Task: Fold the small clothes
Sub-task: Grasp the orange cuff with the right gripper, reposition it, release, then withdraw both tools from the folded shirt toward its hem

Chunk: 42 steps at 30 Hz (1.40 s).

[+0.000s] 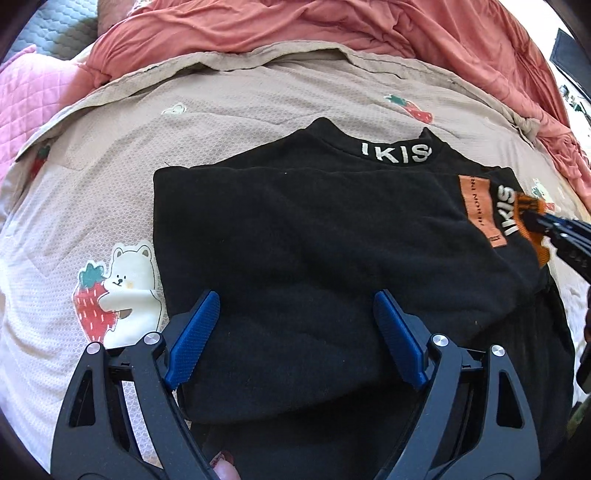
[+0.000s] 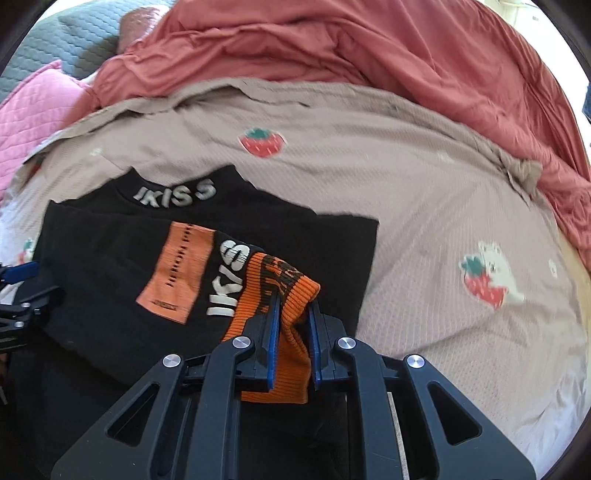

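Note:
A small black sweater (image 1: 303, 236) with white "IKISS" lettering on its collar lies on the bed, its left sleeve folded across the body. It also shows in the right wrist view (image 2: 110, 266). That sleeve carries an orange patch (image 2: 177, 269) and ends in an orange ribbed cuff (image 2: 280, 295). My right gripper (image 2: 293, 295) is shut on the cuff over the sweater's right side; it shows at the right edge of the left wrist view (image 1: 543, 218). My left gripper (image 1: 295, 306) is open and empty above the sweater's lower body.
The sweater rests on a beige blanket (image 1: 258, 96) printed with strawberries and bears. A rumpled coral-red quilt (image 1: 295, 26) is piled behind it. A pink quilted pillow (image 1: 26, 88) lies at the far left. A dark garment (image 1: 535, 354) lies under the sweater's near right side.

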Each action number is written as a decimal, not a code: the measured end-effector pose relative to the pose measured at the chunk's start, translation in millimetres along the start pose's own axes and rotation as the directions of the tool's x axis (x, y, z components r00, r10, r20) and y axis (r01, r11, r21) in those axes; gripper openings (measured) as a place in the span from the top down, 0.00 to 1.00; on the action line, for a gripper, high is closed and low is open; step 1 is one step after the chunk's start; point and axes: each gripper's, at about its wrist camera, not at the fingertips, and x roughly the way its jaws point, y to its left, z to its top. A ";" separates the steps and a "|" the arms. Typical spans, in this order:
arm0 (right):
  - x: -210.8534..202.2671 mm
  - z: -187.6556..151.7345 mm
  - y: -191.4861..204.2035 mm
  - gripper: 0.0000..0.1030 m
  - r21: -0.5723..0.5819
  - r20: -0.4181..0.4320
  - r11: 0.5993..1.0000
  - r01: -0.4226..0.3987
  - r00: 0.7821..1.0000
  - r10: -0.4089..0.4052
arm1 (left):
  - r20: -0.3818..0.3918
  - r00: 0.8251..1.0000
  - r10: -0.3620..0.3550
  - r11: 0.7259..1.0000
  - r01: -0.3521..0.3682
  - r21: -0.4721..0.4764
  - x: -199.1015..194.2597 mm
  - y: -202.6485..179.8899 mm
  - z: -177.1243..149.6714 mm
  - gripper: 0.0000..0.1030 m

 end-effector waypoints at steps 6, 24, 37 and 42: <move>2.0 -6.6 -8.0 0.88 0.026 0.001 1.000 0.018 1.000 -0.018 | 0.011 1.000 -0.003 1.000 0.003 0.021 -2.8 -2.2 -1.7 0.24; -43.7 -14.8 24.0 0.71 0.020 0.087 0.981 -0.192 0.978 0.189 | 0.036 0.999 -0.027 0.997 0.024 0.073 -37.1 -19.6 -7.1 0.22; -0.7 -33.8 24.1 0.67 0.040 -0.051 0.978 -0.204 0.977 0.206 | -0.007 0.998 -0.065 0.997 0.065 0.048 -14.8 -13.1 -21.2 0.20; -12.5 -36.2 20.8 0.56 0.062 -0.026 0.975 -0.212 0.976 0.214 | -0.013 0.998 -0.067 0.997 0.068 0.043 -18.9 -13.3 -23.1 0.20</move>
